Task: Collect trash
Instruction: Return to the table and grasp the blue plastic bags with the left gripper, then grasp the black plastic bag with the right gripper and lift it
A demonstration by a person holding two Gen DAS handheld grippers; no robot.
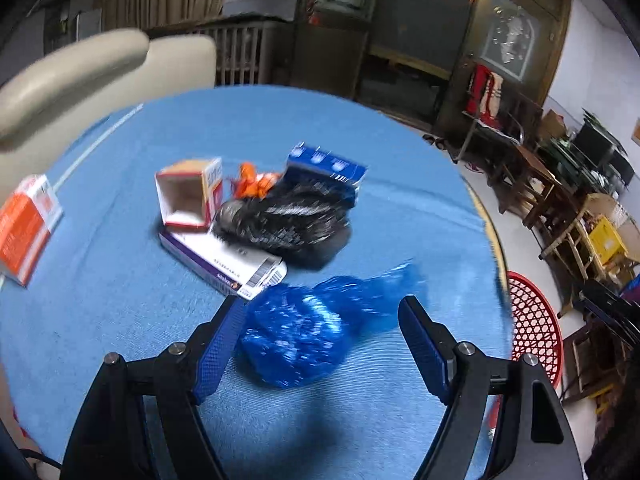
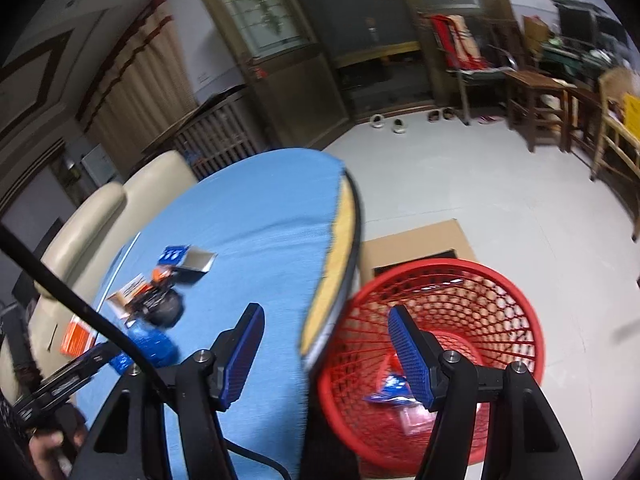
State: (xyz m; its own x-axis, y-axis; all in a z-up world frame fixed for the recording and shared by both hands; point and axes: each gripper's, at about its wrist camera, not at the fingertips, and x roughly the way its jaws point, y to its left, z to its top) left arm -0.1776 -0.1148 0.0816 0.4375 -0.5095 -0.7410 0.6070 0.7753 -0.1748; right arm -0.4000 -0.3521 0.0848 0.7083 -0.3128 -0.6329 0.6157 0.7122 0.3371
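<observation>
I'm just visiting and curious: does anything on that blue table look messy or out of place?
Yes. An opened box lies tipped on its side among litter: a crumpled blue bag, a black bag and orange wrappers.

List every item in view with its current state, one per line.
left gripper: open, blue plastic bag between its fingers, not gripped
right gripper: open, empty
blue plastic bag: crumpled, lying on the table
red basket: upright on the floor, wrappers inside
small carton: open, empty, on its side
black bag: crumpled

Left wrist view close above the blue table point(image 1: 120, 320), angled down, right wrist view over table edge and red basket point(image 2: 500, 280), both sharing tabletop and basket.
</observation>
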